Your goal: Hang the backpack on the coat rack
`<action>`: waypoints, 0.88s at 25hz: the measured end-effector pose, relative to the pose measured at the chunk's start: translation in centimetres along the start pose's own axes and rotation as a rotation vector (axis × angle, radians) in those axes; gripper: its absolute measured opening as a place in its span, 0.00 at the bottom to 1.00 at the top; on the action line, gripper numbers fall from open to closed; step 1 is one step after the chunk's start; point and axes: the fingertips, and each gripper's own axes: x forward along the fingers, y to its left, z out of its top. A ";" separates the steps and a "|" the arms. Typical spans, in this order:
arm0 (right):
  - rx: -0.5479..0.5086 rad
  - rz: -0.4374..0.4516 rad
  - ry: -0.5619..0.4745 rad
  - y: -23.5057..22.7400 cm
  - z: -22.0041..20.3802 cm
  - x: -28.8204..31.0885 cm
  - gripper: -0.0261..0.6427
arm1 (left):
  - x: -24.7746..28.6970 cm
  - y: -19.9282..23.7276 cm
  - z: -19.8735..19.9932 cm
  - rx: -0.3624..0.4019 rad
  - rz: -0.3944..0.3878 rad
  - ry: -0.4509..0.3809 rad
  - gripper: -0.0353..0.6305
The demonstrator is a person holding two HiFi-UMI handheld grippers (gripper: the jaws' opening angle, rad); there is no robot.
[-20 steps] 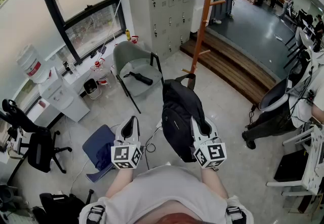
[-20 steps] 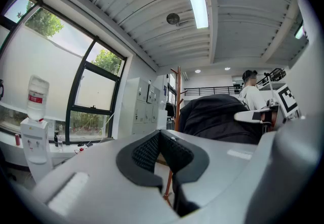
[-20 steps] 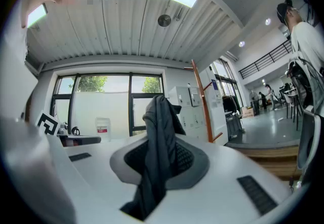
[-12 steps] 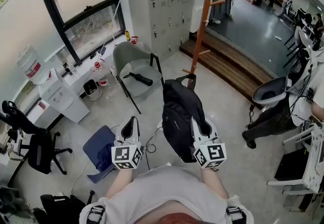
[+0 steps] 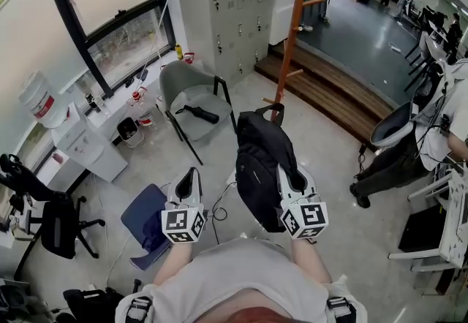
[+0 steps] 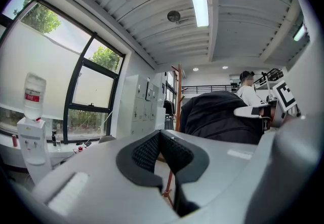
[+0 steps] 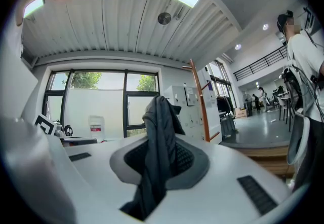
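Hanging from the right gripper (image 5: 291,181), the black backpack (image 5: 257,162) is held up in front of the person, above the pale floor (image 5: 333,168); it sits between the two grippers, right against the right one and a little apart from the left gripper (image 5: 191,175). In the right gripper view the jaws are clamped on a dark strap (image 7: 158,132) of the backpack; the fabric fills the gap between the black pads (image 7: 186,156) and rises above them in a folded peak. In the left gripper view that gripper's two pads (image 6: 144,151) meet at their tips with nothing between them; the bulk of the bag shows just to its right. Both grippers point level.

The coat rack (image 5: 294,29), an orange pole with short pegs, stands beyond the backpack, near the edge of a wooden step (image 5: 329,95); the bag is not on it, and its top loop shows in front of the foot of the pole in the head view. To the left of the pole are grey lockers (image 5: 234,0) and a grey chair (image 5: 191,91) with a dark object on its seat; further left a large window (image 5: 110,7), a water dispenser (image 5: 84,145) and a black office chair (image 5: 53,219); a blue seat (image 5: 148,221) lies on the floor just left of the left gripper. A person (image 5: 439,131) sits at the right edge.
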 end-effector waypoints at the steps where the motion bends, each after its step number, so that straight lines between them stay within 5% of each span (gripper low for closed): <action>1: 0.002 -0.006 -0.001 0.1 0.1 0.2 0.14 | 0.1 0.3 -0.2 -0.002 -0.004 0.003 0.07; 22: -0.020 0.005 0.007 1.3 0.4 8.6 0.14 | 5.2 5.3 -2.2 -0.048 -0.029 0.050 0.07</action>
